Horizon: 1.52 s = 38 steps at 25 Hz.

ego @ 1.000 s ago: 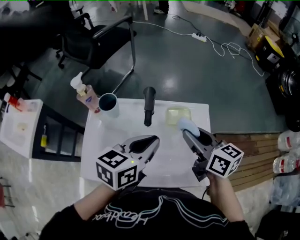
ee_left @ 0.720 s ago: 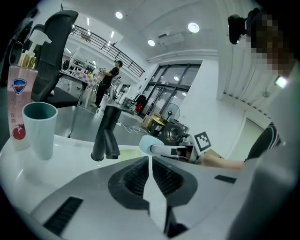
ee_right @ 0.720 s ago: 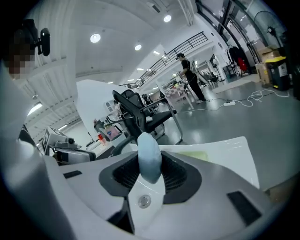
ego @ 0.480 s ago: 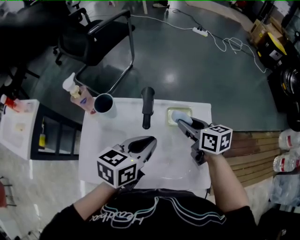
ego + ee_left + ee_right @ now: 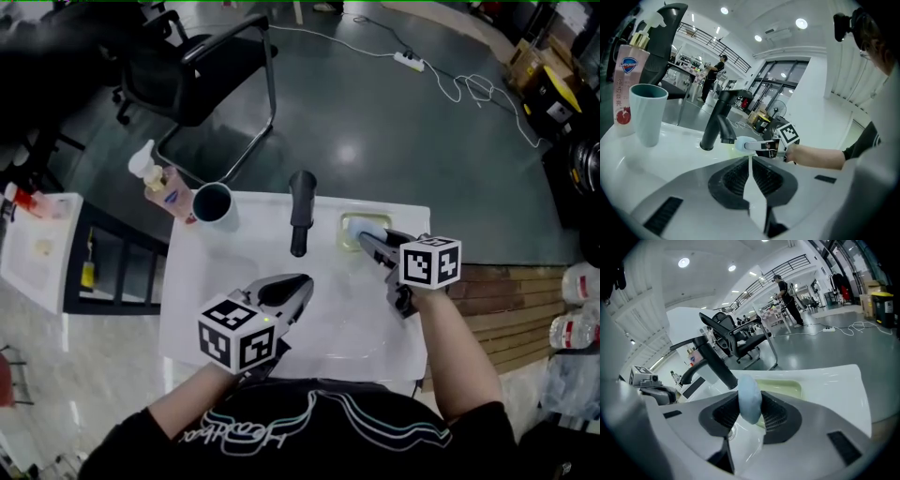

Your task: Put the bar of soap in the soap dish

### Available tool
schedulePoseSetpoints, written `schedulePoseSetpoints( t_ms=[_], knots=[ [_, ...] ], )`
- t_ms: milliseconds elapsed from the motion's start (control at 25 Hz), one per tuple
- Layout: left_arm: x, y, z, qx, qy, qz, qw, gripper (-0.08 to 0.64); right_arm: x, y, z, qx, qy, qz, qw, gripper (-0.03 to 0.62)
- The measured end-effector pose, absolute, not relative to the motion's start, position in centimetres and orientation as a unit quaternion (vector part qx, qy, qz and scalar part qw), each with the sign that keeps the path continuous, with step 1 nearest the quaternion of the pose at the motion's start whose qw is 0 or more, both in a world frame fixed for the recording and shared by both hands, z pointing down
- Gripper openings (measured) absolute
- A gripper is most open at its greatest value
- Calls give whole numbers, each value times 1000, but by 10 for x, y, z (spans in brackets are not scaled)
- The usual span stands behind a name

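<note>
Head view: white washstand [image 5: 225, 281] seen from above, with a black faucet [image 5: 300, 211] at 12 o'clock on its far edge and a teal cup [image 5: 215, 204] and pump bottle [image 5: 167, 190] at the 10 o'clock corner. The pale green soap dish [image 5: 344, 234] sits at 3 o'clock of the faucet, just beside it. From 5 o'clock the right gripper [image 5: 370, 240] reaches in, tips over the dish, with the pale blue bar of soap [image 5: 366, 227] at the tips; contact with the dish cannot be told. At 6 o'clock of the faucet the left gripper [image 5: 302, 283] hangs over the basin, apart from the dish. Left gripper view: jaws drawn together to a thin slit, nothing between them; faucet at 11 o'clock, soap beyond at 12. Right gripper view: jaws partway apart, pads pressed on both flanks of the soap, which stands on edge; dish just behind at 1 o'clock, faucet at 11.
</note>
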State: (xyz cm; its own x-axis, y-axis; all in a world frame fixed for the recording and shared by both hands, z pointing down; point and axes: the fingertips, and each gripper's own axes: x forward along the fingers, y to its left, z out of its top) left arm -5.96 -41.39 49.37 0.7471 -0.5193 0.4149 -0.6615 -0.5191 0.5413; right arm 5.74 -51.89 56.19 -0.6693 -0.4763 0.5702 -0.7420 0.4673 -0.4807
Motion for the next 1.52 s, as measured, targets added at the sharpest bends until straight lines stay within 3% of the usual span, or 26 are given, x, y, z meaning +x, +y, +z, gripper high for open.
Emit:
schedulePoseSetpoints(
  t_ms=[280, 520, 640, 1000, 1080, 1200, 1520],
  knots=[
    [-61, -411, 497, 860, -342, 100, 364, 41, 62, -528, 562, 401, -825, 342, 202, 152],
    [-64, -411, 498, 861, -341, 98, 365, 41, 70, -534, 554, 427, -827, 303, 206, 253],
    [-63, -410, 497, 863, -337, 96, 363, 41, 73, -535, 542, 440, -831, 285, 188, 279],
    [-57, -406, 472, 879, -317, 82, 346, 41, 70, -482, 475, 410, -865, 268, 112, 278],
    [-58, -405, 462, 885, -313, 79, 334, 41, 64, -463, 454, 384, -877, 282, 67, 242],
    [-57, -403, 448, 894, -308, 72, 318, 41, 59, -439, 429, 356, -882, 311, -6, 86],
    [-37, -395, 403, 916, -277, 42, 286, 41, 55, -395, 380, 331, -904, 262, -73, 37]
  ],
)
